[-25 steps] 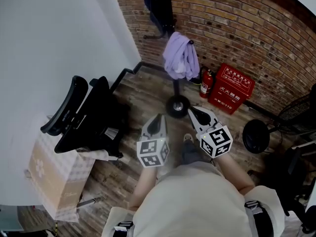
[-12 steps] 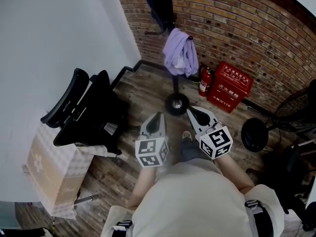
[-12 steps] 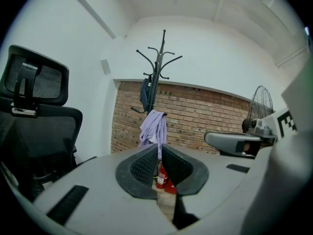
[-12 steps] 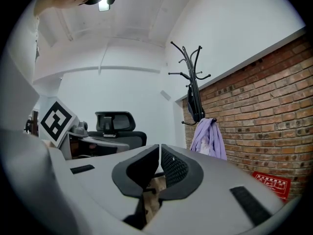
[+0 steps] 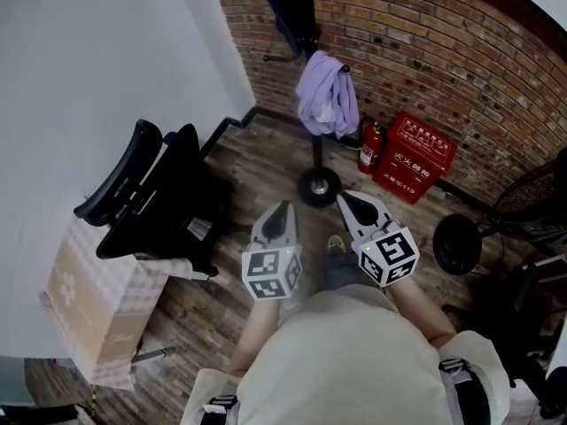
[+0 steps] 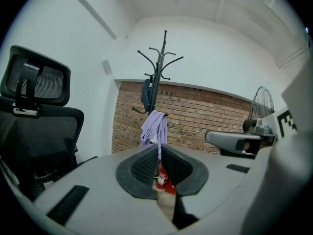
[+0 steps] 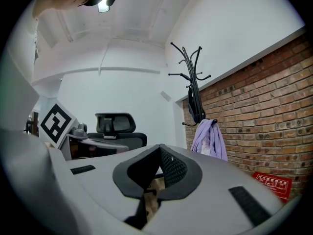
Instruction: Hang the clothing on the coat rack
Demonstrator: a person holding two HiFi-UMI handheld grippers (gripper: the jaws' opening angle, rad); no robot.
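A lavender garment point(image 5: 325, 96) hangs from a low hook of the black coat rack point(image 5: 317, 187), which stands against the brick wall. It also shows in the left gripper view point(image 6: 155, 128) and in the right gripper view point(image 7: 209, 140). A dark garment point(image 5: 291, 7) hangs higher on the same rack. My left gripper point(image 5: 282, 218) and right gripper point(image 5: 350, 204) are side by side in front of me, well short of the rack and pointing toward it. The left gripper point(image 6: 160, 148) is shut and empty. The right gripper point(image 7: 160, 151) has just closed the last bit, with nothing between its jaws.
A black office chair point(image 5: 151, 202) stands at the left by the white wall, with a checked box point(image 5: 93, 312) beside it. A fire extinguisher point(image 5: 368, 147) and a red box point(image 5: 416, 156) sit right of the rack's base. A floor fan point(image 5: 458, 242) stands at the right.
The head view has shifted slightly toward the rack. Both grippers keep their places side by side. The lavender garment hangs as before.
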